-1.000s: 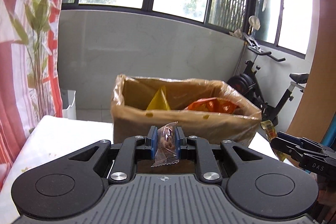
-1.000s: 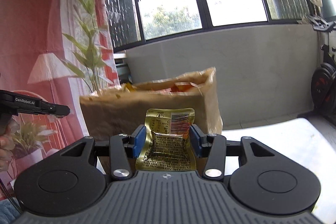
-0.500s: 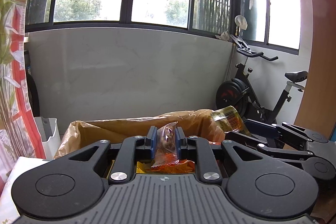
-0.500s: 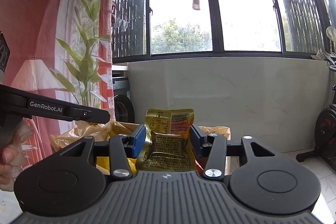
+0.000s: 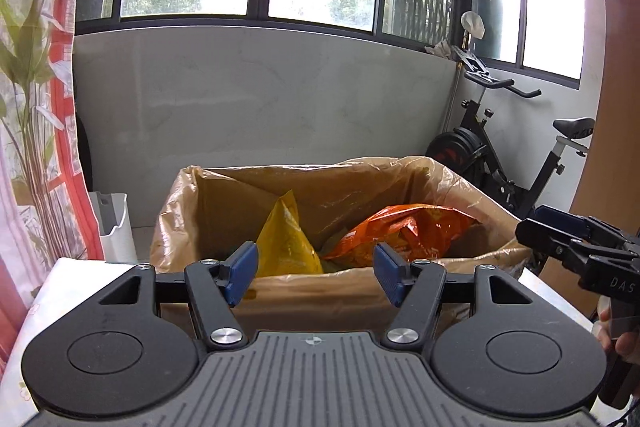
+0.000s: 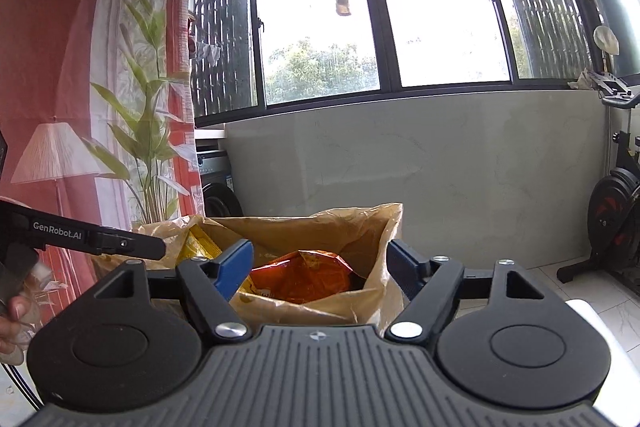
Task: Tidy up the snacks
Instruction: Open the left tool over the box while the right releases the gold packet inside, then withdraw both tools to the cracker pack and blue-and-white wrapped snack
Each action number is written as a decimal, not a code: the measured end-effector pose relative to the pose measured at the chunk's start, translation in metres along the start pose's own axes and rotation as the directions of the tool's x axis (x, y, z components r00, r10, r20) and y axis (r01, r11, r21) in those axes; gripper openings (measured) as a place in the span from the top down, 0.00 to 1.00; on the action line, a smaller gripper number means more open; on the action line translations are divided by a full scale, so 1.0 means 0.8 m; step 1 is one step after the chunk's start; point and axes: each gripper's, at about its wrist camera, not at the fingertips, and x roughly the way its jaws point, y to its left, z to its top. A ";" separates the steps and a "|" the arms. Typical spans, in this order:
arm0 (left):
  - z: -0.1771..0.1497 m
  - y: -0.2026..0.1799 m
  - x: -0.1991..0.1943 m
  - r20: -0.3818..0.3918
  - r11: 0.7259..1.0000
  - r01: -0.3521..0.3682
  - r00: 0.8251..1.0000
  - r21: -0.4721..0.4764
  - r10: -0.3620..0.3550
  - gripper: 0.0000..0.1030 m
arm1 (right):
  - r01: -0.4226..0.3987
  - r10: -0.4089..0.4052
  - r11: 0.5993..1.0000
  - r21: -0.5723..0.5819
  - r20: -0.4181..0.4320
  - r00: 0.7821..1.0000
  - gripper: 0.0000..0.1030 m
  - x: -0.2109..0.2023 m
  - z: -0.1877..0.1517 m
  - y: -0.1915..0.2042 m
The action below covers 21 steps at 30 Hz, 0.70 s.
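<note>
A cardboard box (image 5: 304, 171) lined with a tan plastic bag stands right in front of both grippers. A yellow bag (image 5: 284, 243) and an orange snack bag (image 5: 404, 231) lie inside it. My left gripper (image 5: 315, 274) hovers at the box's near rim, its jaws opening with nothing between the blue pads. My right gripper (image 6: 320, 271) is over the same box (image 6: 304, 227), jaws opening and empty, above the orange bag (image 6: 308, 279). The yellow bag (image 6: 198, 247) shows at left. Each gripper appears in the other's view: the right gripper (image 5: 536, 231) and the left gripper (image 6: 154, 249).
The box sits on a white table (image 5: 44, 307). A white bin (image 5: 114, 227) and a red-patterned curtain (image 5: 36, 107) are at left. An exercise bike (image 5: 500, 163) stands at right by the grey wall. A person's hand (image 6: 12, 311) holds the left gripper's handle.
Both grippers moved forward over the box and opened. The clear-wrapped snack left the left jaws and the gold packet left the right jaws; neither is in view now.
</note>
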 end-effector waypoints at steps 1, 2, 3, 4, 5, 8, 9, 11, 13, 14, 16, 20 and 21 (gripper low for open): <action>-0.003 0.004 -0.008 0.005 1.000 -0.004 1.000 0.002 0.004 0.36 | 0.004 -0.004 1.000 0.007 0.005 1.000 0.26 -0.009 -0.004 -0.002; -0.008 0.011 -0.022 0.011 1.000 -0.009 1.000 -0.001 0.009 0.36 | 0.010 -0.010 1.000 0.018 0.007 1.000 0.26 -0.018 -0.008 -0.003; -0.012 0.015 -0.032 0.015 1.000 -0.013 1.000 -0.009 0.014 0.36 | 0.014 -0.014 0.999 0.029 0.005 1.000 0.26 -0.025 -0.013 -0.004; -0.015 0.019 -0.039 0.015 1.000 -0.019 1.000 -0.021 0.019 0.36 | 0.020 -0.020 0.999 0.044 0.004 1.000 0.26 -0.035 -0.019 -0.005; -0.019 0.022 -0.045 0.014 0.999 -0.024 1.000 -0.033 0.024 0.36 | 0.026 -0.026 0.998 0.057 -0.001 1.000 0.26 -0.042 -0.025 -0.005; -0.030 0.039 -0.067 0.013 0.995 -0.045 0.999 -0.090 0.046 0.36 | 0.047 -0.045 0.995 0.085 -0.030 0.999 0.26 -0.058 -0.043 -0.006; -0.034 0.042 -0.070 0.010 0.994 -0.049 0.999 -0.101 0.051 0.36 | 0.055 -0.051 0.993 0.101 -0.049 0.998 0.26 -0.061 -0.051 -0.006; -0.045 0.048 -0.076 -0.009 0.990 -0.070 0.998 -0.119 0.070 0.36 | 0.069 -0.058 0.990 0.125 -0.095 0.994 0.26 -0.062 -0.066 -0.005; -0.054 0.051 -0.074 -0.033 0.987 -0.090 0.996 -0.130 0.087 0.36 | 0.096 -0.072 0.985 0.146 -0.162 0.984 0.26 -0.059 -0.082 -0.004; -0.062 0.056 -0.075 -0.050 0.985 -0.101 0.994 -0.139 0.095 0.36 | 0.116 -0.082 0.980 0.160 -0.202 0.976 0.26 -0.055 -0.091 -0.003; -0.074 0.062 -0.076 -0.078 0.982 -0.117 0.991 -0.150 0.106 0.36 | 0.147 -0.090 0.970 0.192 -0.278 0.956 0.26 -0.049 -0.108 -0.003; -0.098 0.070 -0.077 -0.121 0.977 -0.125 0.987 -0.171 0.105 0.36 | 0.175 -0.070 0.957 0.233 -0.399 0.914 0.26 -0.036 -0.132 -0.002; -0.102 0.072 -0.075 -0.127 0.977 -0.125 0.986 -0.174 0.104 0.36 | 0.174 -0.061 0.956 0.237 -0.419 0.906 0.26 -0.034 -0.135 -0.002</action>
